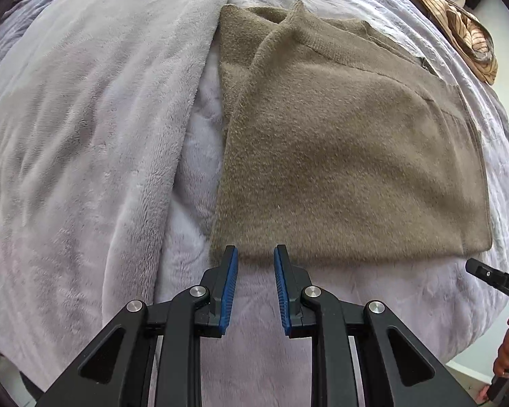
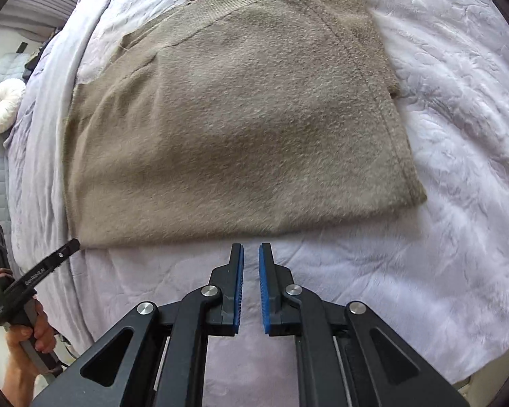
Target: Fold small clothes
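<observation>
Here, the sweater [image 1: 349, 142] lies flat on the bed [image 1: 322, 305], centre-right of the left wrist frame, sleeves tucked in, hem toward both cameras. Left gripper [image 1: 254, 254] hangs over the hem's lower-left corner, jaws a narrow gap apart, nothing between them. Right gripper [image 2: 251, 249] sits just short of the hem at lower centre of its frame, jaws nearly together, also empty. Risks, as I judge them: fuzzy knit is thick and slippery, so a shallow pinch may catch only the top layer and drag the fold apart; a deep one may snag the bed's plush cover too. Uneven lift between hands would skew the fold. A fleece blanket [image 1: 95, 129] crowds the sweater's left edge in the left view, leaving little room there. Open bed lies at frame right in the right view and beyond the collar.
</observation>
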`<state>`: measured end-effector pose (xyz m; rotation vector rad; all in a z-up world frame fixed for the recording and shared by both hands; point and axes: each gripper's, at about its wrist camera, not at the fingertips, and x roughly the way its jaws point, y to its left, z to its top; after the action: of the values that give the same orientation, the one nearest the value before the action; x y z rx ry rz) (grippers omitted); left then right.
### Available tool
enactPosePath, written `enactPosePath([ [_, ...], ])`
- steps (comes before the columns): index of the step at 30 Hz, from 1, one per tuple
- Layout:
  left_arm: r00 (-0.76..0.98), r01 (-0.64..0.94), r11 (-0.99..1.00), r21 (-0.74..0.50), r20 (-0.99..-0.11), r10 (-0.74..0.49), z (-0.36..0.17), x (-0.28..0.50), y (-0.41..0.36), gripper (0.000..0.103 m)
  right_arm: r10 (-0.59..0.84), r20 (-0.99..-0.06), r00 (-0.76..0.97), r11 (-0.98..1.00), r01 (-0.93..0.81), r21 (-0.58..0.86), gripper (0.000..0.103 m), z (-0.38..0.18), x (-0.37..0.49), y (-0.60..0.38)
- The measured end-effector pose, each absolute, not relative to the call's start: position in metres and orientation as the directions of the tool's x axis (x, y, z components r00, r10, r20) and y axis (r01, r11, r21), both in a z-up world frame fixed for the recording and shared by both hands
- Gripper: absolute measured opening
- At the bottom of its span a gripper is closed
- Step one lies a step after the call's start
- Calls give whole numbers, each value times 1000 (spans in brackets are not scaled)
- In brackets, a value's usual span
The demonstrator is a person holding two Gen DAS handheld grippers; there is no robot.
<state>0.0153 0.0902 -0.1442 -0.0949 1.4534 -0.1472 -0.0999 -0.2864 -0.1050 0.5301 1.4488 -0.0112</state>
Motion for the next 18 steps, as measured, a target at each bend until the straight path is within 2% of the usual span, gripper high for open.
enactPosePath([
  [7,96,46,988,-146,-984,-150,-137,6,100,24,322,-933,159,886,296,356,10,-85,-90,-268],
  [8,102,48,988,-147,-983,-152,-136,5,103,26,324,-932,160,887,290,358,10,-83,-89,-265],
  [9,107,46,988,-148,-983,-152,-135,2,105,59,328,-931,161,889,282,362,10,-82,-86,-261],
  [10,118,35,989,-141,-982,-144,-133,2,109,100,333,-929,161,889,275,366,10,-81,-84,-258],
  [11,147,24,992,-124,-981,-126,-128,-1,113,103,338,-927,161,890,266,371,10,-80,-80,-253],
  [16,192,19,993,-113,-975,-115,-119,-1,128,103,377,-912,164,892,203,405,11,-73,-56,-224],
  [18,200,3,995,-99,-975,-98,-118,2,138,103,390,-907,161,894,168,415,17,-73,-39,-207],
])
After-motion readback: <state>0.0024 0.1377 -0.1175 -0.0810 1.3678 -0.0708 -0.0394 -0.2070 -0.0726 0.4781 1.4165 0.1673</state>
